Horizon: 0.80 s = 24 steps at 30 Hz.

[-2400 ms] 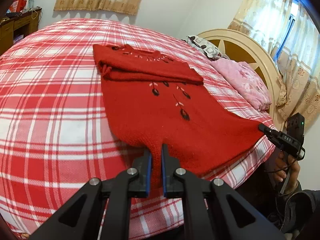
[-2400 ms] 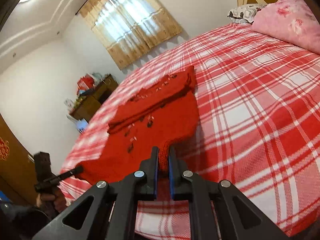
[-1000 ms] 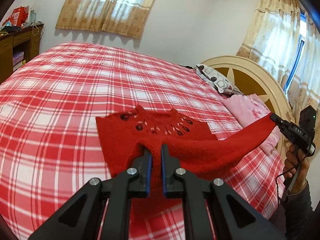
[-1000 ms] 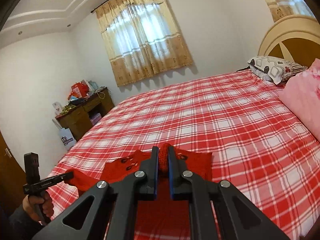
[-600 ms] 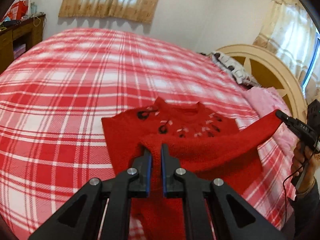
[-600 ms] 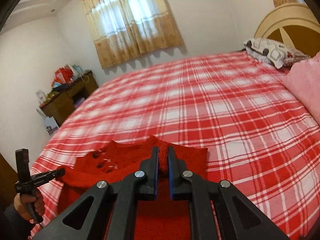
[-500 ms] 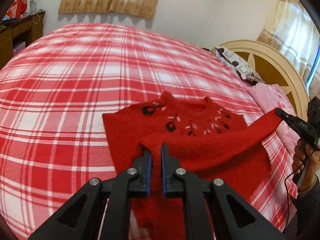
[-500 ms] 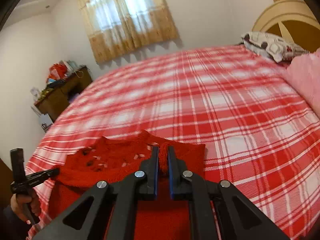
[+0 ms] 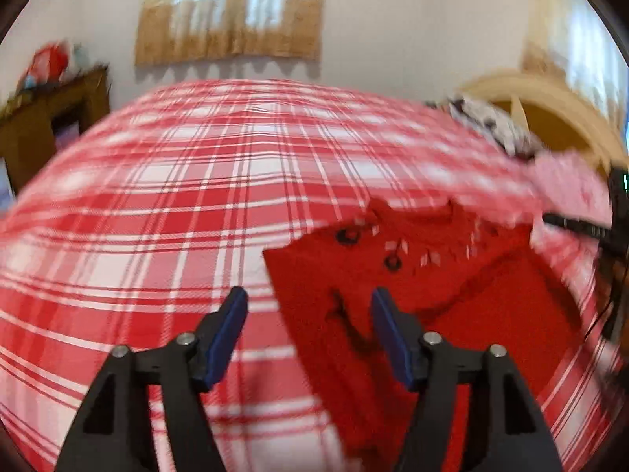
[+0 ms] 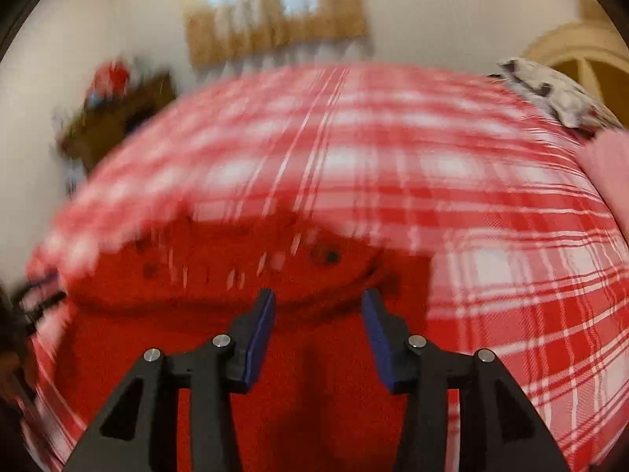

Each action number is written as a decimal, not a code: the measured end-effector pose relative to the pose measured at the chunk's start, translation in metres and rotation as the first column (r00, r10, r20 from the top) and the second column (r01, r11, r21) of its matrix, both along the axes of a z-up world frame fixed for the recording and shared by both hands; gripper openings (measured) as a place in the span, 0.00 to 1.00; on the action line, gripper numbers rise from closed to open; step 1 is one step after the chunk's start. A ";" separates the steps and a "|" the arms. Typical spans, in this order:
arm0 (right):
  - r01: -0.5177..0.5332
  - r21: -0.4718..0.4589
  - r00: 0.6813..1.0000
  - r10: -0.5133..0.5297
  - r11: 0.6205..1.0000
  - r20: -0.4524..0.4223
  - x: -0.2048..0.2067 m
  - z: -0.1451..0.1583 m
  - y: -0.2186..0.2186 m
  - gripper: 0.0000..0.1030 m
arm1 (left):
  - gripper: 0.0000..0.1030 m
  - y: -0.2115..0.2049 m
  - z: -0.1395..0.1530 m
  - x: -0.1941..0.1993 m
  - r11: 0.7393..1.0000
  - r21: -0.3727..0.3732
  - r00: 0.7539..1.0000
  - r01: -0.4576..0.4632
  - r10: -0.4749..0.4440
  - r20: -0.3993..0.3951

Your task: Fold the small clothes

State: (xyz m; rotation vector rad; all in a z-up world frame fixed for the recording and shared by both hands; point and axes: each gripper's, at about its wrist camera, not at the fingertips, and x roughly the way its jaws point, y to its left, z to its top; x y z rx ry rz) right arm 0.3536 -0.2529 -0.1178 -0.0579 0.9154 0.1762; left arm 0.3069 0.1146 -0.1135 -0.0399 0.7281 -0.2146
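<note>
A small red knit sweater (image 9: 432,306) with dark and white embroidery lies folded on the red-and-white plaid bed (image 9: 196,204). Its bottom part is laid up over the chest. My left gripper (image 9: 308,306) is open and empty, over the sweater's left edge. In the right wrist view the sweater (image 10: 314,354) fills the lower middle, and my right gripper (image 10: 318,306) is open and empty just above it. The right gripper also shows at the right edge of the left wrist view (image 9: 582,230). Both views are blurred by motion.
A wooden desk (image 9: 51,118) with clutter stands at the far left. A round cream headboard (image 9: 550,118), a patterned pillow (image 10: 550,90) and a pink pillow (image 9: 574,185) are at the right. A curtained window (image 9: 232,11) is behind the bed.
Both grippers have opened and let go of the sweater's hem, which now lies folded over the upper part. Both grippers have pulled back a little.
</note>
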 end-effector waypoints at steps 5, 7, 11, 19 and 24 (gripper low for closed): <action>0.029 -0.079 1.000 -0.029 0.996 -0.006 0.029 -0.014 0.018 0.46 | 0.87 -0.031 -0.013 0.001 0.984 0.172 0.999 0.043 -0.041 -0.015; 0.095 -0.042 0.994 -0.093 0.995 0.049 0.036 -0.003 0.009 0.46 | 0.87 -0.036 -0.015 0.014 0.979 0.206 1.000 0.005 -0.004 -0.008; 0.099 0.015 0.992 -0.100 0.995 0.080 0.028 0.010 0.000 0.46 | 0.87 -0.021 -0.014 0.040 0.958 0.243 0.988 -0.153 0.150 0.032; 0.082 0.015 0.994 -0.083 0.997 0.072 -0.027 -0.005 -0.024 0.46 | 0.87 0.005 -0.006 0.008 0.976 0.141 0.986 -0.168 0.165 0.032; 0.127 0.058 0.990 -0.130 0.990 0.061 -0.062 -0.009 -0.053 0.46 | 0.90 0.002 -0.009 -0.032 0.988 0.073 0.991 -0.134 0.132 0.031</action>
